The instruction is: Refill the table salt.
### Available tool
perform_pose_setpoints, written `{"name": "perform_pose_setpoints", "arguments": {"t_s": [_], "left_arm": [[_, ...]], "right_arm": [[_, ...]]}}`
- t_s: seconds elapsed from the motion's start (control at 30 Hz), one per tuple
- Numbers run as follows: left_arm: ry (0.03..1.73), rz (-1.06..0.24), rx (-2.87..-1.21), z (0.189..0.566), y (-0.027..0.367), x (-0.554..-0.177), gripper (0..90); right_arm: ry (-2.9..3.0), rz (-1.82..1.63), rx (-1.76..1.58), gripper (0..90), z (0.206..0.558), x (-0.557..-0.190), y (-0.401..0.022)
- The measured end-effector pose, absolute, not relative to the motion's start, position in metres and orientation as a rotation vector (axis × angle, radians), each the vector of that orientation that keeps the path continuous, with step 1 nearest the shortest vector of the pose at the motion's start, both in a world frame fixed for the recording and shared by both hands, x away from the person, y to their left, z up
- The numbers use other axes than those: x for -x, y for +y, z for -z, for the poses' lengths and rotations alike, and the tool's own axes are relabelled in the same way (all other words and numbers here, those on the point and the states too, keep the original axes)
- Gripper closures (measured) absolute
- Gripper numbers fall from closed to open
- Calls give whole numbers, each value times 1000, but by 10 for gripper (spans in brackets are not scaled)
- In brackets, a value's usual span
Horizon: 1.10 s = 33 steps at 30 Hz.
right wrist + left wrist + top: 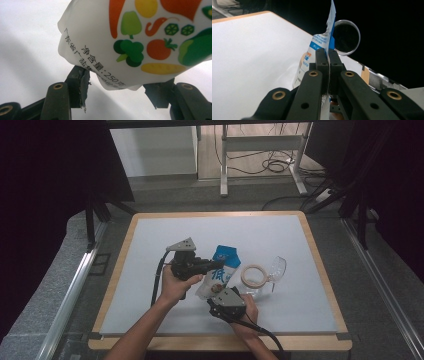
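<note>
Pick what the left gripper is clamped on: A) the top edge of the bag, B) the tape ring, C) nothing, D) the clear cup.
A: in the left gripper view the left gripper has its jaws shut tight on the thin top edge of the bag.

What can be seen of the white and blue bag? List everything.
The bag is a soft plastic pouch, white with a blue top band and printed Chinese text, with colourful vegetable pictures near its bottom end. It is held above the white table, beside a tape roll and a clear cup. The left gripper is clamped shut on its thin blue-and-white edge. The right gripper has its jaws either side of the bulging bottom corner, the left pad touching it; a firm grip there cannot be confirmed.
</note>
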<state>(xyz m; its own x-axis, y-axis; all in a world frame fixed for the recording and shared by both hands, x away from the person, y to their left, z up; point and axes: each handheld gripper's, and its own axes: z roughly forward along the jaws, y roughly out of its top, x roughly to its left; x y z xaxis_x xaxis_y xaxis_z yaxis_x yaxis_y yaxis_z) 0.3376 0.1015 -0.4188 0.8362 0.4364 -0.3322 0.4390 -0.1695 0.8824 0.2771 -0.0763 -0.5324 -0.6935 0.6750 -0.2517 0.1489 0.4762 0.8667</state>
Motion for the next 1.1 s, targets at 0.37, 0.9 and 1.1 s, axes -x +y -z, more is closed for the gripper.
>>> {"name": "perform_pose_setpoints", "arguments": {"t_s": [0.37,0.9,1.1], "left_arm": [[655,18,-1854,415,89,-346,900],[637,37,-1911,409,76,-355,900],[641,49,-1931,408,73,-359,900]], "right_arm": [[2139,-1202,-723,425,533,-277,-80],[2092,-1214,-769,425,534,-279,-84],[2091,-1219,-791,427,535,-279,-84]]}}
